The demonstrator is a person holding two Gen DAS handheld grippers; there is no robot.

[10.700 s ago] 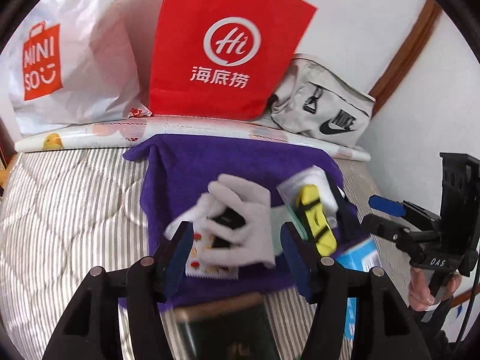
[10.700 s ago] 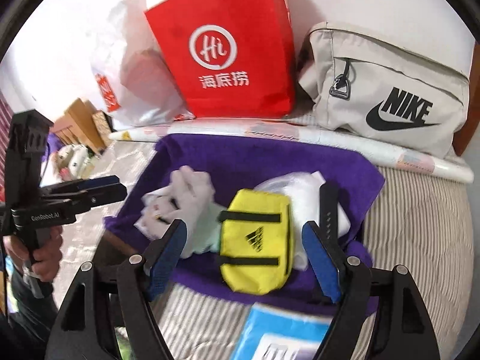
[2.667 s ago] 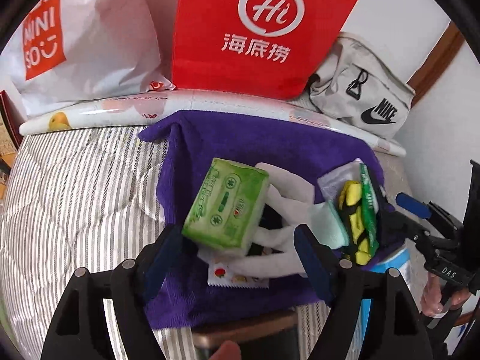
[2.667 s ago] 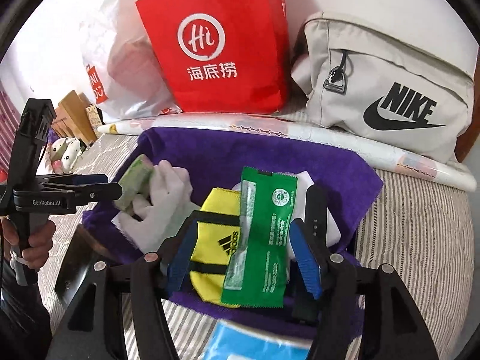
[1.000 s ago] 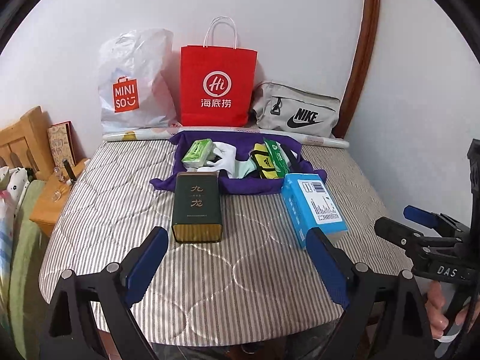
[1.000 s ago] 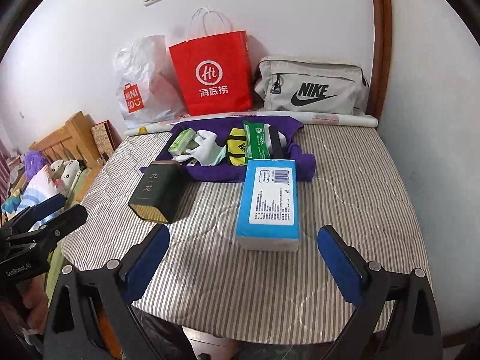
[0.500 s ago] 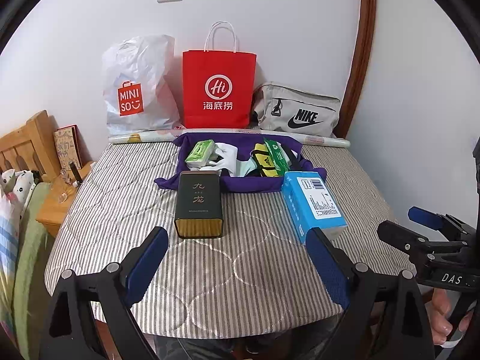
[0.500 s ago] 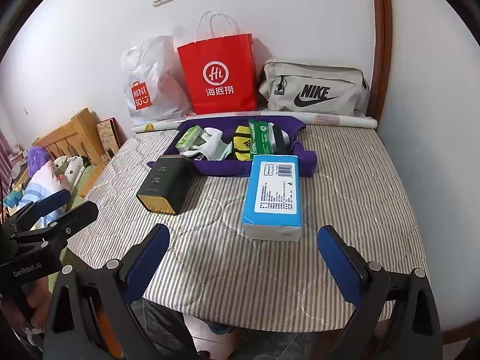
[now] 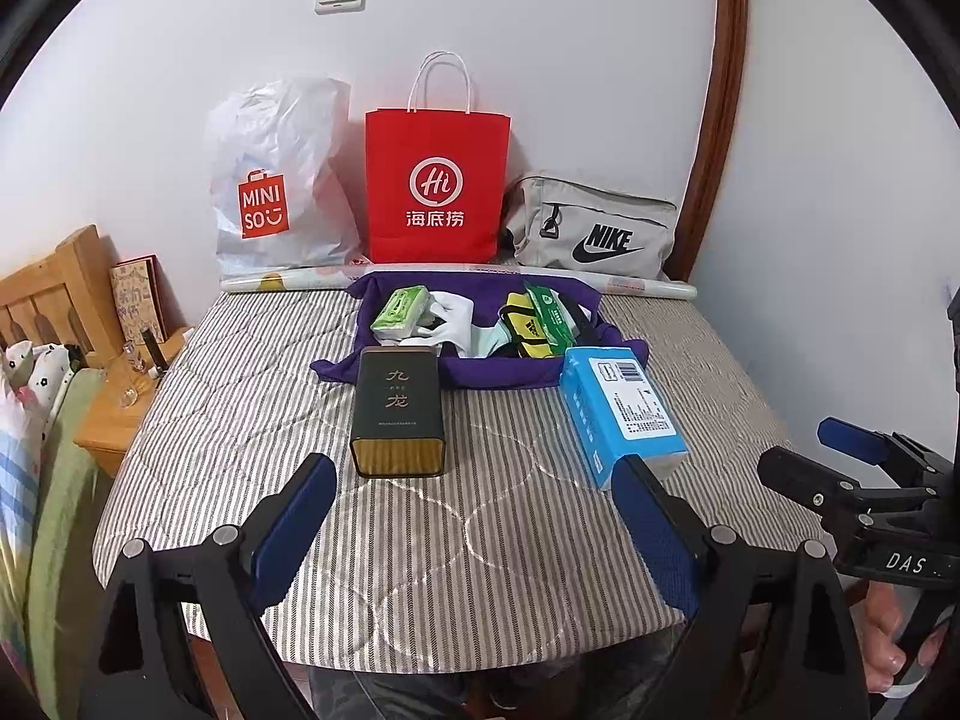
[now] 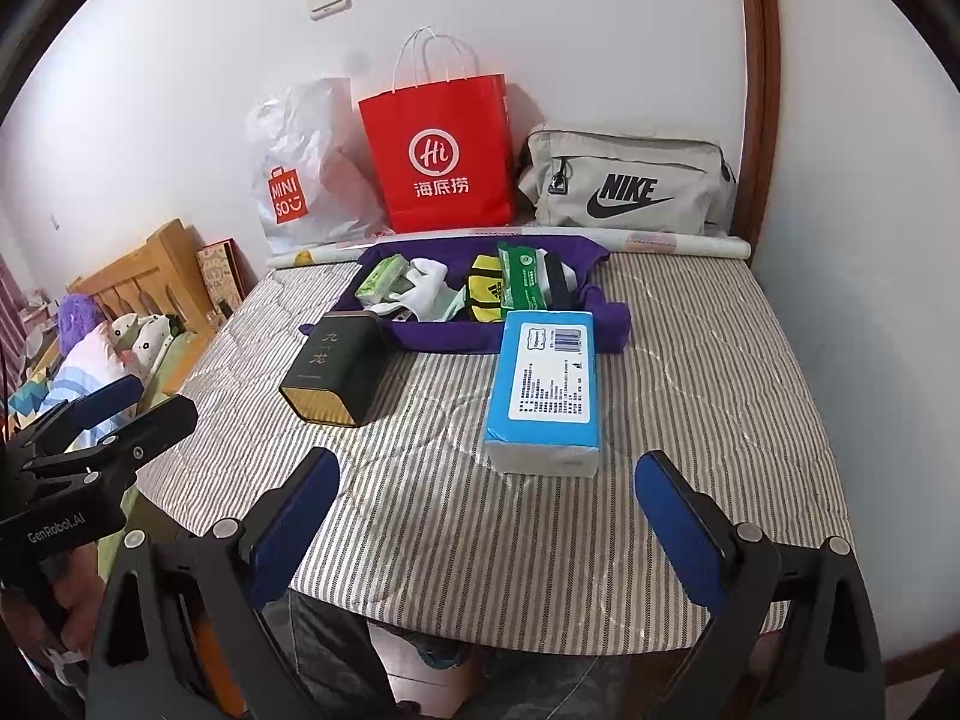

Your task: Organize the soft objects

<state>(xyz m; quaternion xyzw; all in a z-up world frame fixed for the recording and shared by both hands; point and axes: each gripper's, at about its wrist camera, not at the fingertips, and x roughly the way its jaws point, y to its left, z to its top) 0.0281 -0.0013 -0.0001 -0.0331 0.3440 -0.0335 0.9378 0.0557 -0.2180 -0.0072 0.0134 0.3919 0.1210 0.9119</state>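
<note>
A purple cloth (image 9: 498, 369) (image 10: 432, 333) lies at the far side of the striped mattress. On it rest a green tissue pack (image 9: 399, 309) (image 10: 379, 277), a white glove (image 9: 450, 324) (image 10: 426, 291), a yellow pouch (image 9: 523, 330) (image 10: 487, 288) and a green wipes packet (image 9: 549, 315) (image 10: 521, 279). My left gripper (image 9: 474, 516) is open and empty, held back over the near edge of the bed. My right gripper (image 10: 486, 510) is open and empty too, likewise back from the cloth.
A dark tea tin (image 9: 397, 411) (image 10: 336, 366) and a blue box (image 9: 621, 405) (image 10: 549, 381) lie in front of the cloth. Against the wall stand a white bag (image 9: 273, 180), a red paper bag (image 9: 437, 180) and a grey bag (image 9: 594, 231). A wooden nightstand (image 9: 129, 396) stands left.
Both grippers have drawn slightly further back from the bed, empty. The objects on the cloth have not moved since half a second ago.
</note>
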